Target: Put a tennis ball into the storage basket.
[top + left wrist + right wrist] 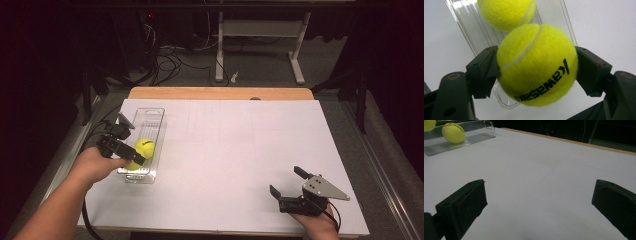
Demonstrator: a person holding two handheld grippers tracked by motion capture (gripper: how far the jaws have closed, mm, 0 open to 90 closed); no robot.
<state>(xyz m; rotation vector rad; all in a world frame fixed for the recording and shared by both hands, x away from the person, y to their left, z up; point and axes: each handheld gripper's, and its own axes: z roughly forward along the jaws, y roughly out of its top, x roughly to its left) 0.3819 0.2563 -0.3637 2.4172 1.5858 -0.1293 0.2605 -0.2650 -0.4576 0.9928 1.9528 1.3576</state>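
My left gripper point(131, 159) is shut on a yellow tennis ball point(537, 65) with black lettering, its pads point(486, 71) pressing both sides. It holds the ball just over the near end of a clear plastic tray point(150, 120). A second yellow tennis ball point(145, 146) lies in the tray point(466, 27), just beyond the held one point(506, 12). My right gripper point(285, 180) rests near the table's front right, open, with nothing between its jaws point(539, 202). From there the tray point(461, 141) and a ball in it point(453, 133) show far off at the upper left.
The white table sheet point(240, 145) spreads between the two grippers. A wooden table edge point(220, 93) runs along the back. Beyond it stand a desk frame point(260, 30) and cables on the floor. The tray lies close to the sheet's left edge.
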